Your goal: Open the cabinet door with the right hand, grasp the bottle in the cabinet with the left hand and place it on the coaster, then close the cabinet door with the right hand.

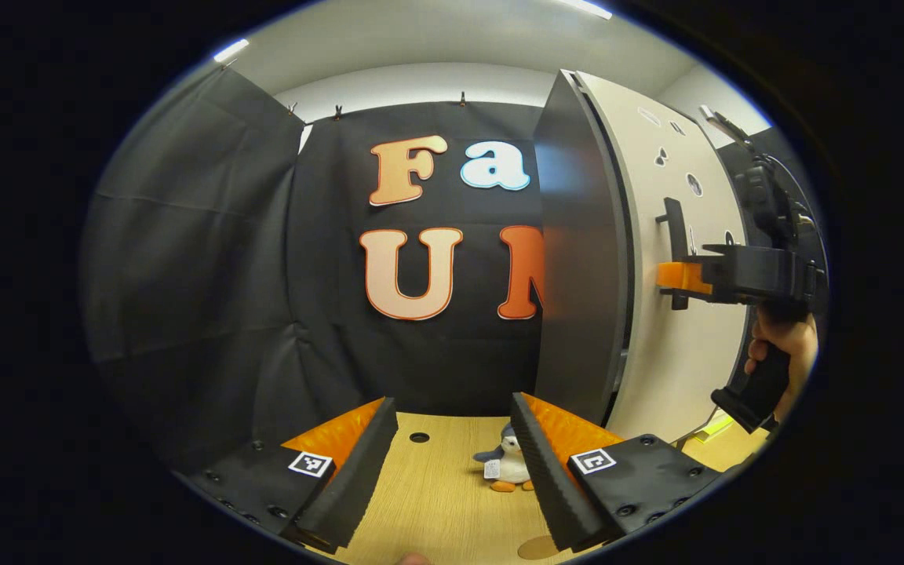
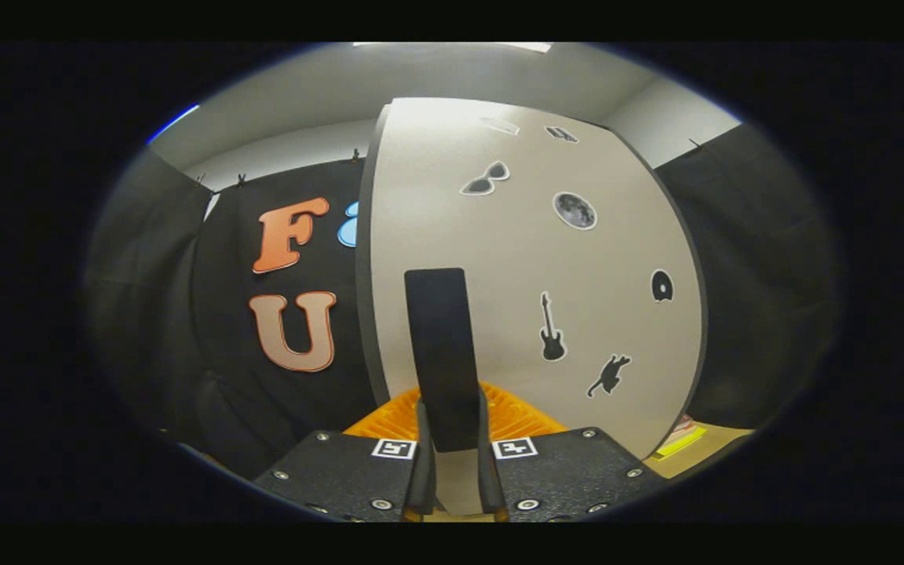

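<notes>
The cabinet stands on the right of the left gripper view, its dark side panel towards me. Its beige door carries a black vertical handle, and I cannot tell whether the door is shut or slightly ajar; it hides the cabinet's inside. My right gripper is shut on the lower part of that handle. From the left gripper view, the right gripper is clamped on the handle, with a hand holding its grip. My left gripper hangs open over the table, nothing between its fingers. A round brown coaster lies by the lower edge.
A small penguin plush sits on the wooden table just ahead of the left gripper, beside its right finger. Black stickers dot the door. A yellow flat item lies on the table right of the cabinet. Black cloth walls close in the booth.
</notes>
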